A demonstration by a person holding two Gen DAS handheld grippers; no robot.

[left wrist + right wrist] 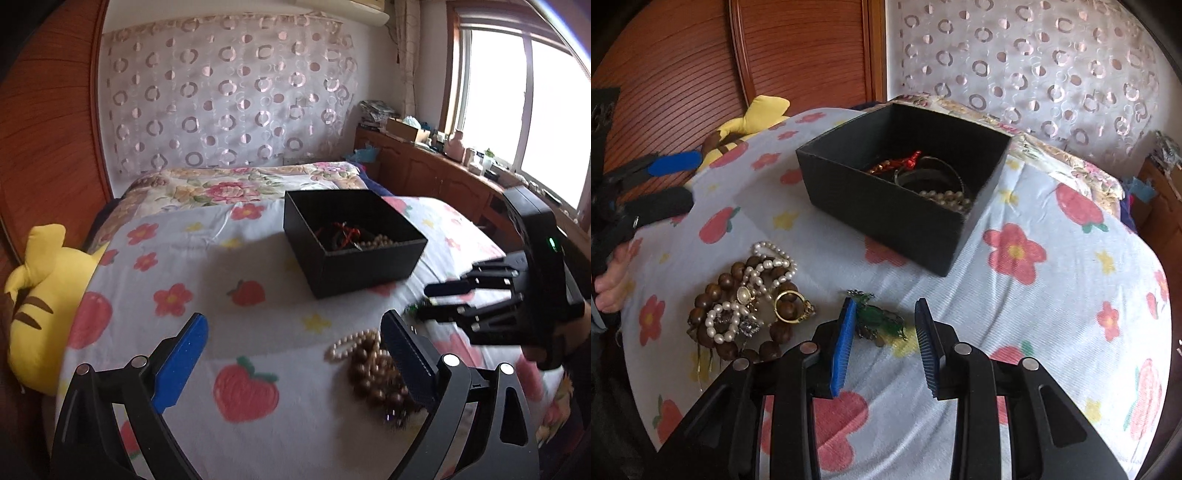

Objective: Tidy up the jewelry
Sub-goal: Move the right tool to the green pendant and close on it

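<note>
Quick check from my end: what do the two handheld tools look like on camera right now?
Both are black plastic frames with linkage arms and silver round pivot pins. The left tool and right tool carry flat blue ribbed pads. A green indicator light glows on the right tool's black body.

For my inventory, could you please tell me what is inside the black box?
The black box holds a red string piece, a bangle and pearls; its near wall hides the rest.
</note>
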